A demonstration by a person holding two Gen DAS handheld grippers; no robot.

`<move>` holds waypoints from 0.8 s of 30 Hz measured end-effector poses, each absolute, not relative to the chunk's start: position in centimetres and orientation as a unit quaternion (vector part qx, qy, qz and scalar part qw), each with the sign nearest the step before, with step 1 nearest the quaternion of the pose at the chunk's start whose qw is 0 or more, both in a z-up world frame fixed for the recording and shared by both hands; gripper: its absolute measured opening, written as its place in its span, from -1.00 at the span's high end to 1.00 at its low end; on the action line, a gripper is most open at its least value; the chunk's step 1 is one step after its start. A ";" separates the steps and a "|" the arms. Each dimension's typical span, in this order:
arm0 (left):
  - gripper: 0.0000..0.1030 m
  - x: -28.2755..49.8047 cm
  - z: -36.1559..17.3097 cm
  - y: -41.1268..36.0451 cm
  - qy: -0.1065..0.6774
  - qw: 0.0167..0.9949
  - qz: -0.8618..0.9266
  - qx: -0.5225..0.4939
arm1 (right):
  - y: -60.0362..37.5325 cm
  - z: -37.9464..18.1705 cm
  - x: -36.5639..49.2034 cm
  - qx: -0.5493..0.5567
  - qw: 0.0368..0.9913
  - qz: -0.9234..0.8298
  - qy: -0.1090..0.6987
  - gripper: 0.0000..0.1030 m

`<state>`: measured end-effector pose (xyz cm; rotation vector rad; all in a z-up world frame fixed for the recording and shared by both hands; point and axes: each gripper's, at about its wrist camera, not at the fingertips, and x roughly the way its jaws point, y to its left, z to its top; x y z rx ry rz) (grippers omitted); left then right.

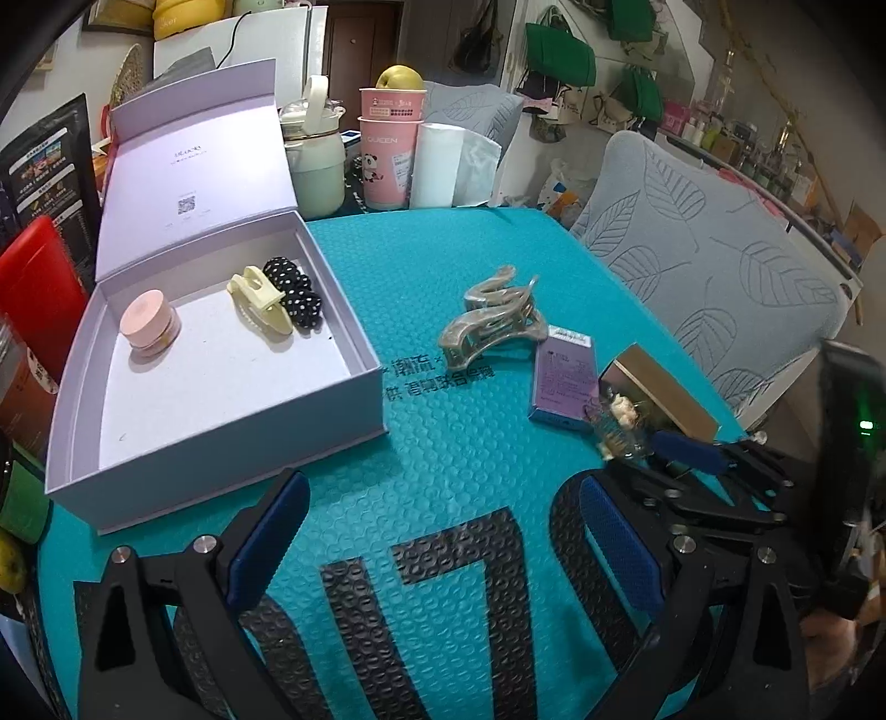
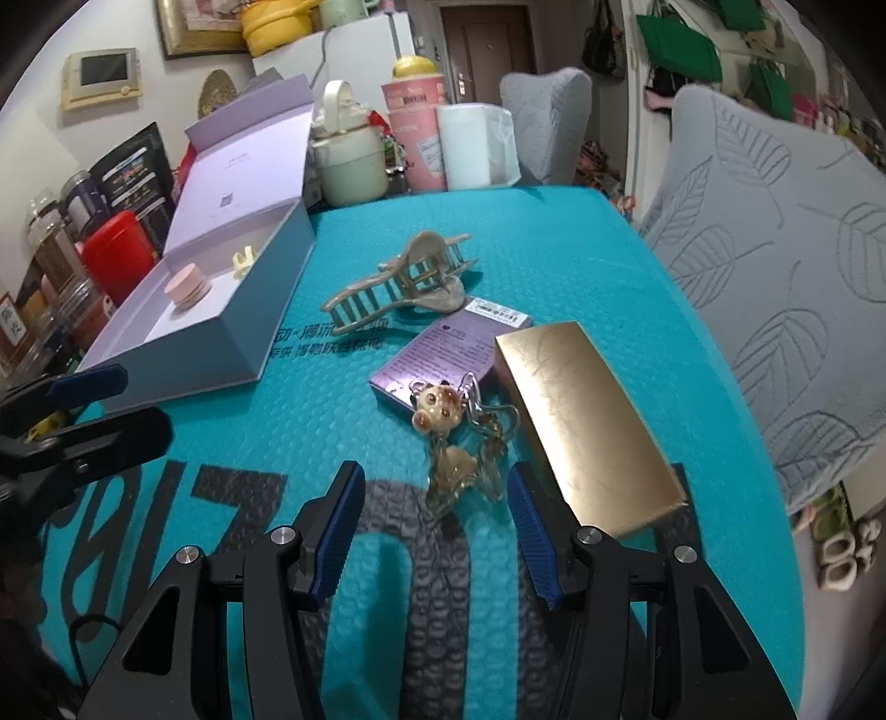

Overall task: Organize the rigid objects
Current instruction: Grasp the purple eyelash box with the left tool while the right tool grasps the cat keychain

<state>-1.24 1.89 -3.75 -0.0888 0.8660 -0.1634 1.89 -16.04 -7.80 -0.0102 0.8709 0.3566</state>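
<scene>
Bear keychain (image 2: 437, 407), cream, glossy, transparent-tailed

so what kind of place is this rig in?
Most likely a lived-in home, dining area: covered chairs at a table under a teal mat, a kettle and jars along the back, bags hung on the wall.

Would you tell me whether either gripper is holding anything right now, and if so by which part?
Nothing is held. The left gripper and the right gripper are both open; the bear clip lies on the mat ahead of the right one, ungripped.
</scene>
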 end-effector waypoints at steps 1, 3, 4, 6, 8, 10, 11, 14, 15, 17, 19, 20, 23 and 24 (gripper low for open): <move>-0.94 -1.2 -3.7 1.8 0.419 0.903 -0.081 -0.044 | -15.9 -8.0 2.2 -0.004 0.891 0.173 0.420 -0.04; -0.94 -1.0 -3.7 1.7 0.419 0.903 -0.081 -0.041 | -15.8 -8.3 2.7 -0.004 0.890 0.172 0.421 -0.04; -0.94 -0.9 -3.7 1.7 0.420 0.903 -0.082 -0.040 | -15.6 -8.2 2.9 -0.006 0.891 0.171 0.420 -0.04; -0.94 -0.6 -3.7 1.7 0.420 0.903 -0.083 -0.040 | -15.6 -8.2 3.2 -0.003 0.891 0.173 0.420 -0.03; -0.94 -0.4 -3.7 1.5 0.421 0.902 -0.085 -0.041 | -15.5 -8.3 3.4 -0.006 0.891 0.171 0.421 0.14; -0.94 0.0 -3.8 1.4 0.424 0.901 -0.086 -0.040 | -15.4 -8.4 3.5 -0.013 0.891 0.167 0.422 0.36; -0.94 0.1 -3.8 1.3 0.425 0.900 -0.087 -0.040 | -15.4 -8.4 3.4 -0.012 0.891 0.170 0.422 0.36; -0.94 0.5 -3.9 1.0 0.427 0.899 -0.092 -0.039 | -15.9 -8.2 3.3 0.006 0.887 0.183 0.425 0.38; -0.94 0.6 -3.9 0.9 0.428 0.898 -0.092 -0.038 | -16.1 -8.1 3.2 0.012 0.885 0.186 0.427 0.38; -0.94 0.9 -3.9 0.6 0.428 0.898 -0.094 -0.035 | -16.6 -7.7 2.7 0.020 0.884 0.189 0.427 0.38; -0.94 1.2 -3.8 0.2 0.427 0.898 -0.097 -0.034 | -17.1 -7.1 2.0 0.025 0.884 0.193 0.424 0.38; -0.94 1.4 -3.8 0.1 0.426 0.899 -0.098 -0.033 | -17.3 -6.8 1.7 0.026 0.885 0.195 0.423 0.38; -0.94 2.1 -3.8 -0.3 0.426 0.898 -0.099 -0.032 | -17.8 -5.6 0.8 0.020 0.889 0.195 0.413 0.38; -0.94 2.4 -3.8 -0.5 0.427 0.898 -0.102 -0.035 | -18.1 -5.1 0.5 0.016 0.892 0.194 0.408 0.38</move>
